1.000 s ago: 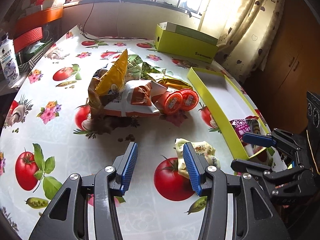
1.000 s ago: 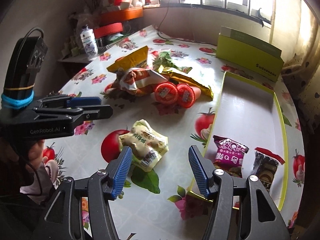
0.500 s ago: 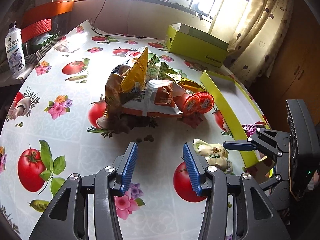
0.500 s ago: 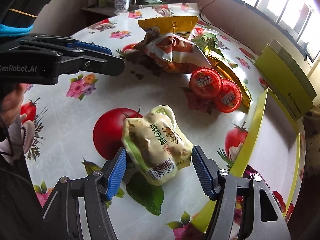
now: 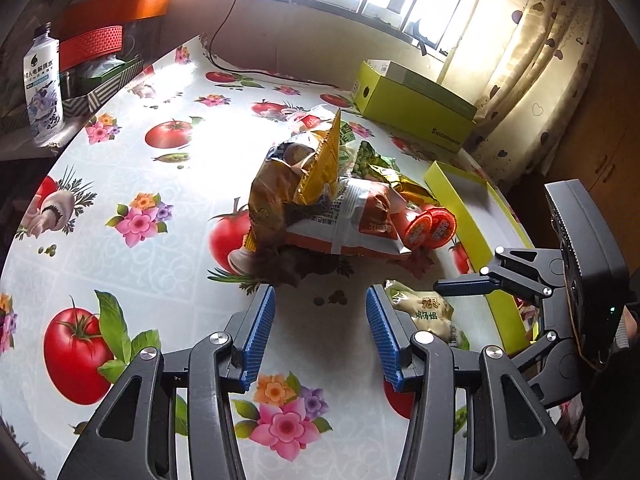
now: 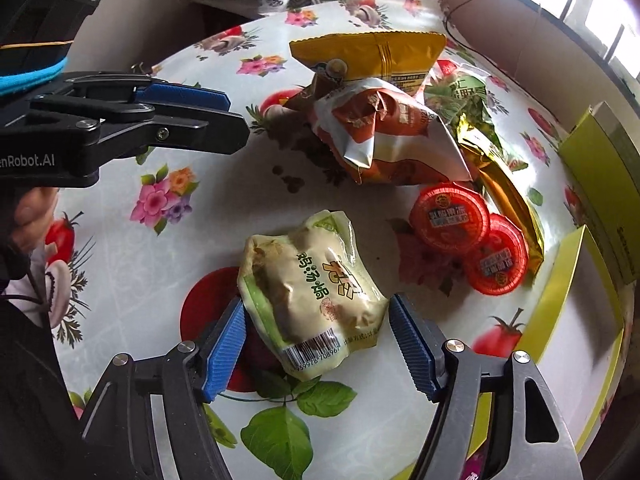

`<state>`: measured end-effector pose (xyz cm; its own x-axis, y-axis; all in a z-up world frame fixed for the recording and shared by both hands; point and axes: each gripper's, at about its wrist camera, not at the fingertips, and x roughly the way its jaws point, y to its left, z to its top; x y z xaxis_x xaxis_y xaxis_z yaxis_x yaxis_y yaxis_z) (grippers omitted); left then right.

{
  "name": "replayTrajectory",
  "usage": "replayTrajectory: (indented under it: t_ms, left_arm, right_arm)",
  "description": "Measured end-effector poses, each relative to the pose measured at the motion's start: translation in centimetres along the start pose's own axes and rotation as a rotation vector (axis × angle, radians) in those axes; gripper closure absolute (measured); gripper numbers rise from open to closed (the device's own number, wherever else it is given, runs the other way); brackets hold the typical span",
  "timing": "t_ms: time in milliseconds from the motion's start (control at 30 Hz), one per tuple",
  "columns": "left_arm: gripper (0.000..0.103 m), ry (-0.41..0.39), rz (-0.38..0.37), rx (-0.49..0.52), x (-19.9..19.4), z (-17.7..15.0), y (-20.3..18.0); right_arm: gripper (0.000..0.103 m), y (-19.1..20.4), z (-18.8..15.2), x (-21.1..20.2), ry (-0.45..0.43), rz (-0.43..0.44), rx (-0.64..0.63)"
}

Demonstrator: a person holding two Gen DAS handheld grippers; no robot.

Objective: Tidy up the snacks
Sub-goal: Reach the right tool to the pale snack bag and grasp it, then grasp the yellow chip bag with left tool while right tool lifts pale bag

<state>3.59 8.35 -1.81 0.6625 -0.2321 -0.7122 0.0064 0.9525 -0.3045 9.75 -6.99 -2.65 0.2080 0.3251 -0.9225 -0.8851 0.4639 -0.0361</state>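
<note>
The left gripper [image 5: 320, 332] hung over bare tablecloth [image 5: 132, 168], jaws apart and holding nothing, short of the snack pile [image 5: 320, 200]. Right of it lay the pale packet [image 6: 308, 288], flat on the cloth between the pile and the yellow tray [image 5: 468, 216]. The right gripper [image 6: 316, 344] straddled the packet's barcode end, jaws apart, blue pads just beside its edges; whether either pad touched the wrap could not be told. Two red cups [image 6: 468, 236] sat beyond the packet, against the pile's gold bag. The tray stood farthest right.

The step in hand looked like picking up the packet for the tray. The next move would call for closing gently on the soft wrap, lifting clear, then carrying right over the tray's wall.

Compared with a second earlier, the right gripper had swung from beside the packet to astride it and come closer. The left gripper had drifted left, jaws unchanged.
</note>
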Motion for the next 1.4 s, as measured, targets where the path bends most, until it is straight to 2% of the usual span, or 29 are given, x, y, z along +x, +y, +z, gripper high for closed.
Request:
replayTrajectory:
  t_ms: [133, 200, 267, 300, 333, 467, 500, 700, 800, 933, 1033, 1133, 1233, 1333, 1400]
  left_arm:
    - [0.054, -0.005, 0.001, -0.012, 0.0, 0.2, 0.6]
    - [0.054, -0.005, 0.002, -0.016, 0.0, 0.2, 0.8]
    - [0.054, -0.006, 0.0, -0.019, 0.1, 0.3, 0.9]
    - [0.054, -0.007, -0.001, -0.019, 0.1, 0.4, 1.0]
    - [0.054, -0.008, 0.0, -0.017, 0.1, 0.5, 1.0]
    - [0.054, -0.022, -0.003, -0.012, 0.0, 1.1, 1.1]
    - [0.054, -0.027, -0.006, -0.013, 0.0, 1.4, 1.1]
    - [0.054, -0.055, -0.027, -0.027, -0.1, 3.0, 1.4]
    - [0.054, -0.072, -0.013, -0.012, 0.1, 3.8, 1.3]
    - [0.054, -0.082, 0.007, 0.021, 0.8, 4.9, 1.2]
    - [0.049, -0.089, 0.031, 0.05, 1.7, 5.8, 1.1]
    - [0.046, -0.081, 0.038, 0.078, 2.9, 6.6, 1.0]
    - [0.046, -0.061, 0.055, 0.094, 4.3, 7.2, 1.3]
    - [0.045, -0.044, 0.044, 0.1, 5.4, 7.5, 1.6]
    - [0.041, -0.031, 0.038, 0.11, 6.1, 7.7, 1.7]
  right_arm:
    - [0.031, 0.1, 0.9, 0.4, 0.01, 0.036, -0.054]
    - [0.03, -0.5, 1.3, 0.9, 0.019, 0.078, -0.024]
    - [0.03, -0.8, 1.3, 0.9, 0.011, 0.076, 0.011]
    - [0.032, -0.7, 1.3, 0.9, 0.008, 0.07, 0.025]
    - [0.039, -0.7, 1.3, 0.9, 0.004, 0.057, 0.047]
    - [0.046, -0.8, 0.7, 0.5, -0.018, 0.009, 0.139]
    - [0.061, -0.8, 0.4, 0.3, -0.033, -0.001, 0.159]
    - [0.066, -0.9, -0.7, -0.7, -0.093, -0.025, 0.26]
    - [0.069, -1.6, -1.1, -1.4, -0.126, -0.027, 0.316]
    - [0.071, -3.3, -1.7, -2.2, -0.163, 0.004, 0.413]
    - [0.075, -4.7, -2.1, -2.7, -0.194, 0.038, 0.5]
    - [0.074, -6.0, -2.4, -3.1, -0.209, 0.078, 0.577]
    - [0.064, -6.5, -2.3, -2.8, -0.183, 0.039, 0.593]
    - [0.061, -6.8, -2.1, -2.6, -0.171, 0.031, 0.594]
    - [0.059, -6.9, -1.9, -2.4, -0.157, 0.019, 0.589]
